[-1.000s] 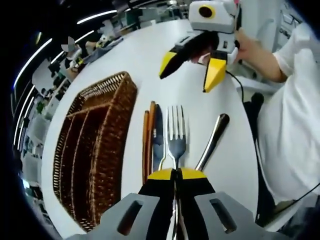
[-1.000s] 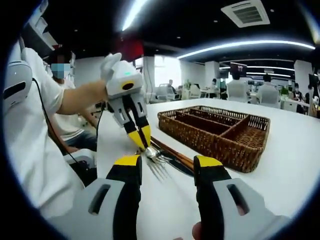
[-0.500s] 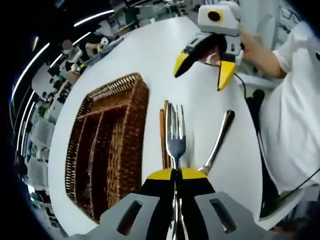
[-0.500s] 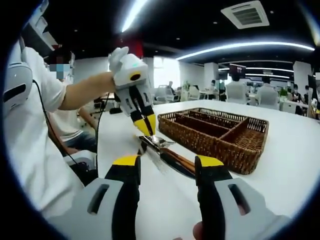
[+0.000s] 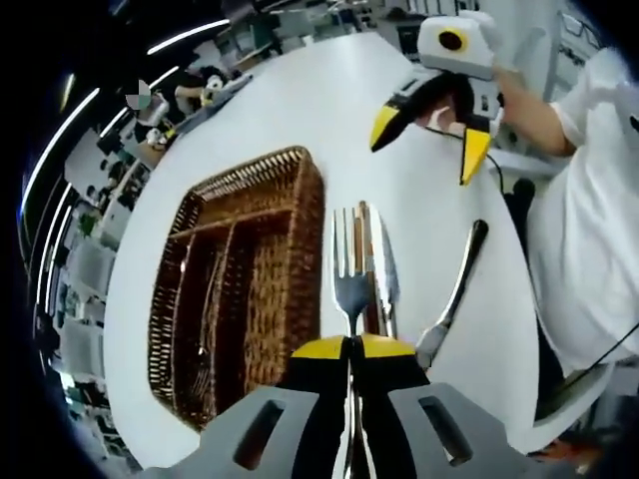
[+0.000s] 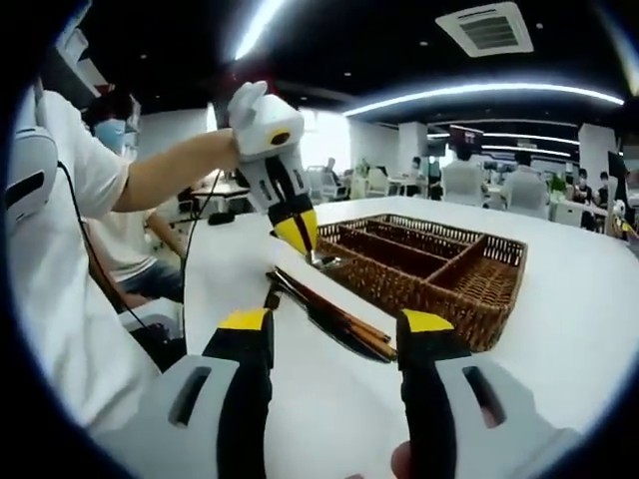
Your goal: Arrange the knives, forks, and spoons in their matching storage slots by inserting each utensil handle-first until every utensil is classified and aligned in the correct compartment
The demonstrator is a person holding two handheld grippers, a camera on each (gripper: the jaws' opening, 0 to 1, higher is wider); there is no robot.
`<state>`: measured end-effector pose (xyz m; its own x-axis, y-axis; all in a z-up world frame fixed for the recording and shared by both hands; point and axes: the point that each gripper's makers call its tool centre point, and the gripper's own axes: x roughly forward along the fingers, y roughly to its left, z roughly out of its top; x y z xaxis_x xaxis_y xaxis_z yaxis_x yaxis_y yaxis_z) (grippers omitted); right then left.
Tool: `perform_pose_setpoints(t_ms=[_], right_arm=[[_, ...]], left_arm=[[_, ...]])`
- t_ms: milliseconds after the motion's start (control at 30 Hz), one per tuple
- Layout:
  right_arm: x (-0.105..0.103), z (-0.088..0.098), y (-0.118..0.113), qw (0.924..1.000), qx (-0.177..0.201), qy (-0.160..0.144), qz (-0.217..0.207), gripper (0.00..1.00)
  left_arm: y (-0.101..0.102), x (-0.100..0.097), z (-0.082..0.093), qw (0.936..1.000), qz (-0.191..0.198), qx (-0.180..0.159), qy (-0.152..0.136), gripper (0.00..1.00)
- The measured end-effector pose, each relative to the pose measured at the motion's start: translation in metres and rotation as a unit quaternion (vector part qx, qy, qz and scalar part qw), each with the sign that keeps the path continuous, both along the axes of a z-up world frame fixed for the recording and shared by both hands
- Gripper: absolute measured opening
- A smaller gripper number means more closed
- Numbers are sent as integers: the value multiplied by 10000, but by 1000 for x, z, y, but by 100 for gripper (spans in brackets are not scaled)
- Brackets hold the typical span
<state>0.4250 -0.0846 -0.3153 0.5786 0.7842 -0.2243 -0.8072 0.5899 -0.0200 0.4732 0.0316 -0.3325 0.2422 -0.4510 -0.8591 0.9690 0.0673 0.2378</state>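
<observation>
My left gripper (image 5: 350, 344) is clamped on the fork (image 5: 347, 261), held above the table (image 5: 300, 110) just beside the basket (image 5: 240, 279). Right gripper (image 6: 334, 324) gapes, holding nothing. Knife (image 6: 329, 314) and spoon (image 5: 454, 294) lie on the table.

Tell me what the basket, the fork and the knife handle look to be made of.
Basket: woven wicker or rattan by the look, brown and matte, with an open braided weave on its walls and dividers.
Fork: metal, likely polished stainless steel, silver with bright reflections.
Knife handle: apparently wood, reddish-brown with a slight sheen, though coloured plastic cannot be ruled out.
</observation>
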Motion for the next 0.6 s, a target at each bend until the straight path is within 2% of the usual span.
perform_pose_setpoints(t_ms=[267,600], right_arm=[[6,1,-2,9998,-180,28,-82,59],[19,7,-2,9990,-423,96,-110,62]], left_arm=[[1,17,5,10000,53,-43,30,1],[-19,16,10,10000,66,-21,-44,1]])
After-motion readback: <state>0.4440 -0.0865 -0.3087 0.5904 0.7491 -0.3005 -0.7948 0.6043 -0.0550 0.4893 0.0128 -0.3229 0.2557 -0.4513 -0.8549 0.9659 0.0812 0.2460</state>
